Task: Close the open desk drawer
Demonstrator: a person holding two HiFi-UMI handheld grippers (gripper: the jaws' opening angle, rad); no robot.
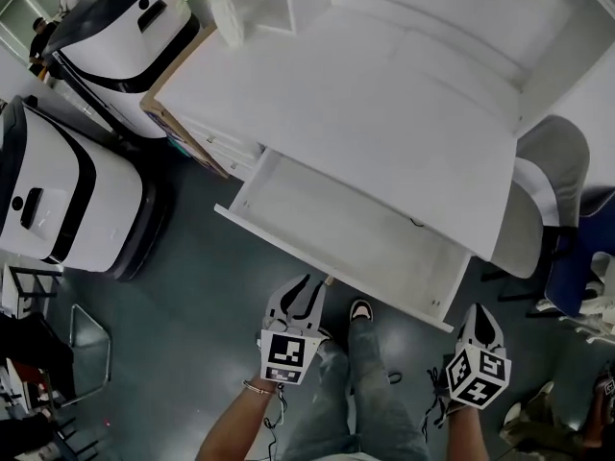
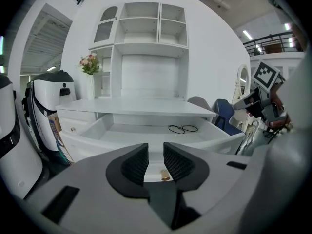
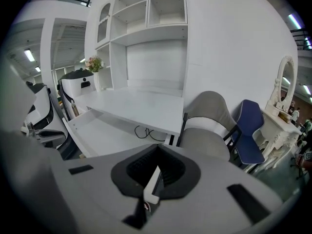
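1. White desk (image 1: 384, 123) over grey floor; drawer (image 1: 336, 229) stands fully out from desk's front edge.
2. Left gripper (image 2: 155, 157): jaws narrowly apart, empty, brass knob (image 2: 165, 175) in line beyond.
3. Right gripper (image 3: 156, 168): jaws narrow, white drawer-front edge in gap, grip unclear.
4. Push the front squarely and evenly; a skewed push likely jams it.

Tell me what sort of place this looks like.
Probably a furniture showroom or test hall staged as a room, not a home: a white desk with an open drawer and bare hutch shelves, an ornate white vanity with an oval mirror, and large white-and-black machines parked beside the desk.
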